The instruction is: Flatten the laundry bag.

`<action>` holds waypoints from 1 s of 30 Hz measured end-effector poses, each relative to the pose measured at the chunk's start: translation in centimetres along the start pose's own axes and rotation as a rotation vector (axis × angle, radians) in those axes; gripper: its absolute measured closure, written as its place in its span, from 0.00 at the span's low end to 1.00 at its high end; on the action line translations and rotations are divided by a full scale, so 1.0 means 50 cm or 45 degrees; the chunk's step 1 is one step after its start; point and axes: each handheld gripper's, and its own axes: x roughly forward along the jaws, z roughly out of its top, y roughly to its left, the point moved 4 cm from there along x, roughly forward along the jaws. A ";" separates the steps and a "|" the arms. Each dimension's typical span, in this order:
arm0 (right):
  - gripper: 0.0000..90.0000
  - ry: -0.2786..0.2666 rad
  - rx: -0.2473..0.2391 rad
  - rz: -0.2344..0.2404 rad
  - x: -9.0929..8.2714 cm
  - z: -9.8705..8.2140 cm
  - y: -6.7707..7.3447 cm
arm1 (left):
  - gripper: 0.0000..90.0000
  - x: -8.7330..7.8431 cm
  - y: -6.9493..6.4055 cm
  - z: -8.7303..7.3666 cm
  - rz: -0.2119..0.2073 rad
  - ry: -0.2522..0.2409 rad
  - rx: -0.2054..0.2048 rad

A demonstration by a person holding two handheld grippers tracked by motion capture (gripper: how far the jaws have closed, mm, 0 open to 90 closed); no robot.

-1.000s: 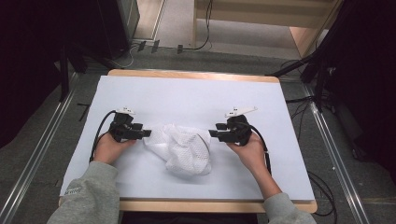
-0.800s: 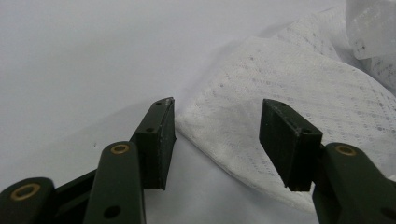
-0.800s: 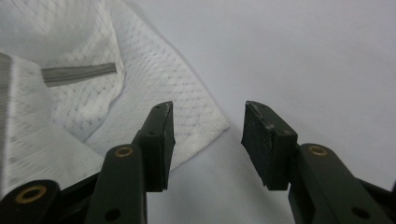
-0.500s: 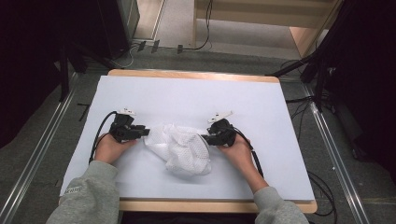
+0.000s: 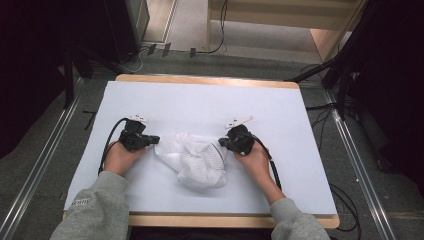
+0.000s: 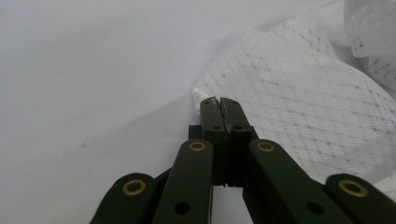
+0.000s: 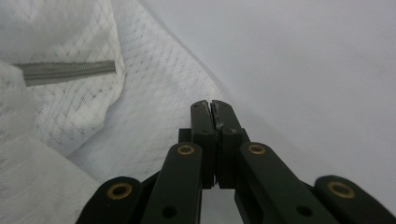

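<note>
A crumpled white mesh cloth (image 5: 192, 157) with a grey zipper (image 7: 65, 72) lies in the middle of the white-covered table (image 5: 200, 102). My left gripper (image 5: 156, 140) sits at the cloth's left edge. Its jaws have just been closing and now meet on a corner of the cloth (image 6: 303, 93), with a sliver of white between the tips (image 6: 219, 100). My right gripper (image 5: 221, 143) sits at the cloth's right edge. Its jaws have also just been closing and are pinched on the hem (image 7: 154, 93), tips (image 7: 211, 103) together.
Wooden table edges (image 5: 205, 80) frame the white sheet. Bare sheet lies behind the cloth and to both sides. Cables (image 5: 112, 135) trail from each gripper across the sheet. Metal rails (image 5: 45, 165) run along the floor on both sides.
My right gripper has moved left and down to the cloth's right edge. Both pairs of jaws have gone from open to shut on the cloth. The left hand has stayed put.
</note>
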 end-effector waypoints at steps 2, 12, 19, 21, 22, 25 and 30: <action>1.00 -0.013 0.005 -0.006 -0.004 0.002 -0.005 | 1.00 -0.001 0.002 0.007 0.007 -0.020 -0.004; 1.00 -0.102 0.066 -0.131 -0.057 0.031 -0.101 | 1.00 0.001 0.044 0.086 0.016 -0.196 -0.062; 1.00 -0.091 0.092 -0.212 -0.047 0.029 -0.135 | 0.96 0.030 0.040 0.097 0.027 -0.190 -0.076; 1.00 -0.075 0.090 -0.244 -0.043 0.024 -0.145 | 0.89 0.022 0.038 0.097 0.030 -0.190 -0.057; 1.00 -0.078 0.111 -0.243 -0.042 0.021 -0.149 | 0.88 0.017 0.036 0.098 0.028 -0.194 -0.055; 0.84 -0.092 0.141 -0.242 -0.050 0.021 -0.155 | 0.85 0.005 0.027 0.095 -0.021 -0.188 -0.065; 0.86 -0.177 0.140 -0.144 -0.094 0.032 -0.127 | 0.70 -0.015 -0.004 0.079 -0.083 -0.106 -0.047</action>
